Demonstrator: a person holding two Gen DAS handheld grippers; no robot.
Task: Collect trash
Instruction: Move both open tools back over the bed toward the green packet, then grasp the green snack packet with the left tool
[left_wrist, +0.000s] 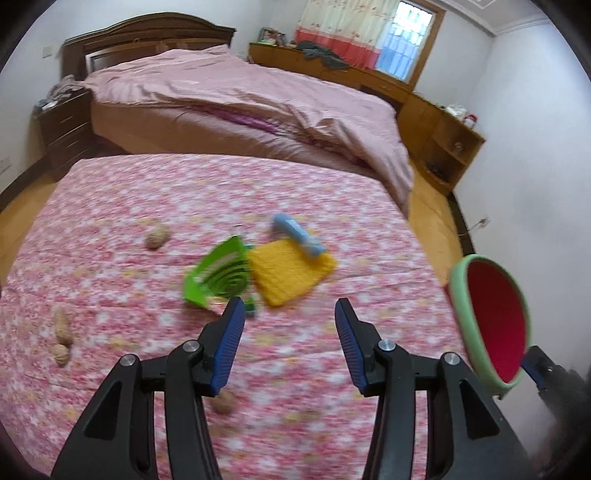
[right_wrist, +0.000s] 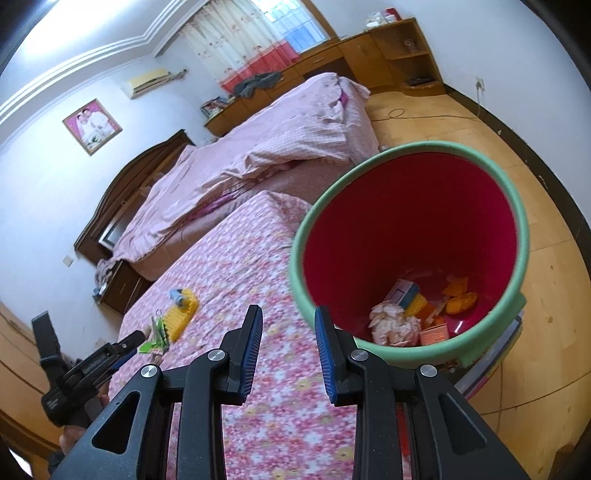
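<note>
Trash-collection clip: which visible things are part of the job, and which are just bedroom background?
Job: red bin with wrappers already inside; walnuts on the floral cover; both empty grippers, left, right.
Unclear: green slicer, yellow cloth, blue tube.
Background: bed, curtain, wooden shelving.

We hold the left gripper (left_wrist: 290, 314) angled down, jaws apart, empty; the right gripper (right_wrist: 288, 321) likewise, with a narrower gap.

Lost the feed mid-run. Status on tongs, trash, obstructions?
Left tongs open, empty, over floral cover. Right tongs open, empty, beside bin. Walnuts still out; bin part filled. Nothing blocking.
</note>
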